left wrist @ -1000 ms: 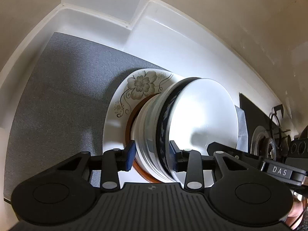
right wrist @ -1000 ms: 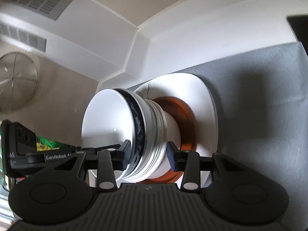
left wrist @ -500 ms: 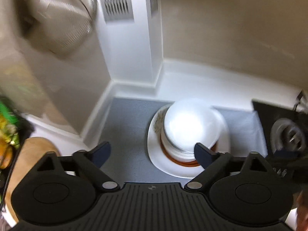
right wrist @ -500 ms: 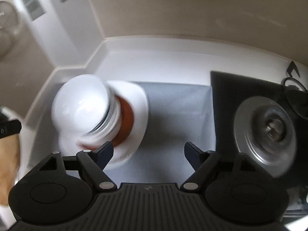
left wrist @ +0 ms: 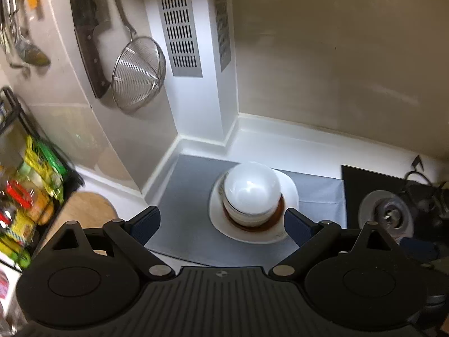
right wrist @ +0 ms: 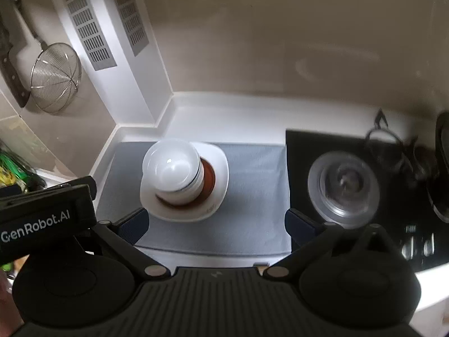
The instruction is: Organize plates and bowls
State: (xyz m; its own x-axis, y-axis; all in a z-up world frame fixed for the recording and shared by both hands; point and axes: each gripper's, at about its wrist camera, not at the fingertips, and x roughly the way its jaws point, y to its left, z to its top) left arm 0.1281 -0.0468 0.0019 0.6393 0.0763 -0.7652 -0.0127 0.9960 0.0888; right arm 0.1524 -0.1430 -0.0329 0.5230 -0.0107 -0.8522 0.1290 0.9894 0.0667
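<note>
A stack of white bowls (left wrist: 252,193) stands on a brown plate (left wrist: 258,223), which lies on a larger white plate (left wrist: 290,193) on a grey mat (left wrist: 185,196) in the counter corner. The bowl stack (right wrist: 172,168), the brown plate (right wrist: 209,177), the white plate (right wrist: 219,165) and the mat (right wrist: 252,191) also show in the right wrist view. My left gripper (left wrist: 221,223) is open and empty, held above and in front of the stack. My right gripper (right wrist: 215,220) is open and empty, raised in front of the stack, slightly to its right.
A black stovetop (right wrist: 350,202) with a glass pot lid (right wrist: 343,185) lies right of the mat. A metal strainer (left wrist: 139,73) and a cleaver (left wrist: 89,36) hang on the left wall. A rack of food packets (left wrist: 28,196) and a wooden board (left wrist: 89,210) are at the left.
Both grippers let go of the bowl stack, opened wide and pulled back and up. The stack now stands free on the plates.
</note>
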